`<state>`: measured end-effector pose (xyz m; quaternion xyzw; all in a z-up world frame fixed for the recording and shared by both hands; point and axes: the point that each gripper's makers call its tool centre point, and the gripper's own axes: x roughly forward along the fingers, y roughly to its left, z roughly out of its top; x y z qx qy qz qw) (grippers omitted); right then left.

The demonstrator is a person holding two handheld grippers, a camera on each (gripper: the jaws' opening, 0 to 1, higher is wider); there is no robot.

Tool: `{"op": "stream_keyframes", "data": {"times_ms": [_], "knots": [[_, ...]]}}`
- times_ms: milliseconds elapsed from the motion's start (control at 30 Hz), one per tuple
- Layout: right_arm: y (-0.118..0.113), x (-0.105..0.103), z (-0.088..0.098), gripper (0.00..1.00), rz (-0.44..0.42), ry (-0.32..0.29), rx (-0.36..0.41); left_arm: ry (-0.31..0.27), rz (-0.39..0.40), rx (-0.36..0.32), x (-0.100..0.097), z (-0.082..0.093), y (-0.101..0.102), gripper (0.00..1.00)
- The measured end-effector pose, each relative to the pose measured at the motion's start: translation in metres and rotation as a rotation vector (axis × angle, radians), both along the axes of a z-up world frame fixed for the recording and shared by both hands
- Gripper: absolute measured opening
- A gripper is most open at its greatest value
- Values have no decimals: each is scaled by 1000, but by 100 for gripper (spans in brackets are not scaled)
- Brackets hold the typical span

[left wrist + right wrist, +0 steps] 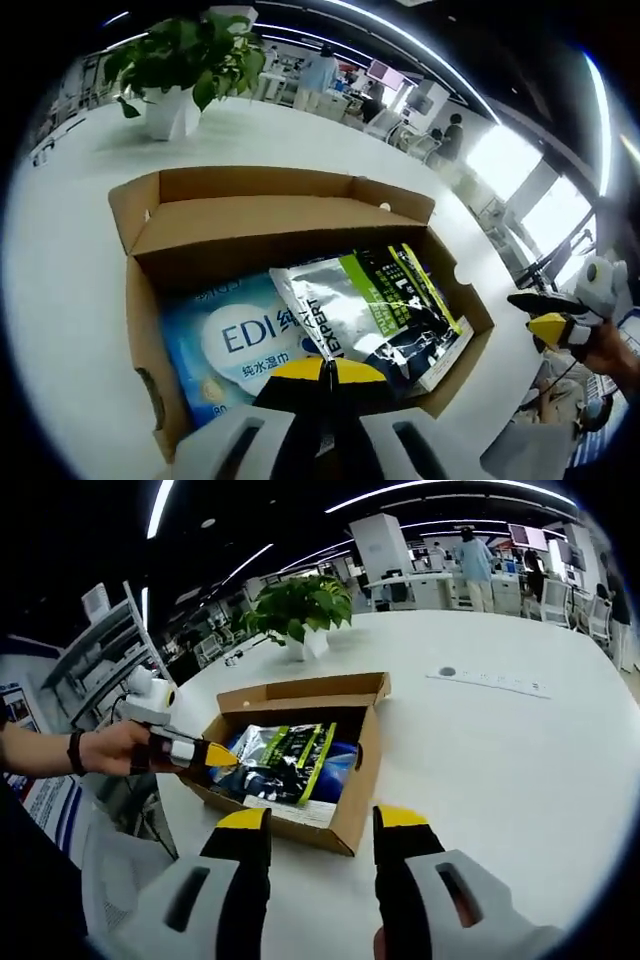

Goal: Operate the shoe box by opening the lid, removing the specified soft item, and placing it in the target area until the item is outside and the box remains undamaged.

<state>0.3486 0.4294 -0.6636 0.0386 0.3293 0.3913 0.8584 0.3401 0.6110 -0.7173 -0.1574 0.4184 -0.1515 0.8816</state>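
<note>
In the left gripper view the left gripper (pixel 327 372) sits nearest, its yellow-tipped jaws pressed together with no gap, the tips over the near wall of the open shoe box (pixel 150 330) and right at the lower edge of the silver and green pouch (pixel 385 310). Whether the jaws pinch the pouch's edge cannot be told. The pouch lies inside the box, partly on top of a blue pack of wet wipes (pixel 225 345) that fills the box's other side. The lid (pixel 265 205) is folded back on the far side, standing open. Toward the surface's edge, the right gripper (pixel 548 312) comes in, held by a hand (pixel 615 350).

In the right gripper view the right gripper (pixel 320 825) hangs above the white surface (pixel 500 760) just short of the box, its jaws spread wide apart and holding nothing. Beyond them the box sits near the surface's edge, with the left gripper reaching into it from a hand wearing a dark wristband (pixel 76 752).

Farther back on the surface stands a potted plant (pixel 300 610) in a white pot. Past the surface, people (pixel 480 560) stand among desks.
</note>
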Motion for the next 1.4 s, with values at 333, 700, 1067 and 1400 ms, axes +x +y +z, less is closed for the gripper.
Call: {"op": "stream_keyframes", "data": {"times_ms": [333, 700, 1067, 1400], "knots": [[49, 9, -14, 36, 66, 51, -7, 3, 9, 6, -1, -2, 11, 1], [68, 22, -37, 33, 21, 158, -3, 21, 21, -3, -6, -9, 16, 1], [80, 24, -52, 20, 46, 181, -54, 33, 28, -9, -7, -13, 16, 1], [79, 22, -55, 13, 80, 174, -106, 33, 24, -9, -4, -14, 14, 0]]}}
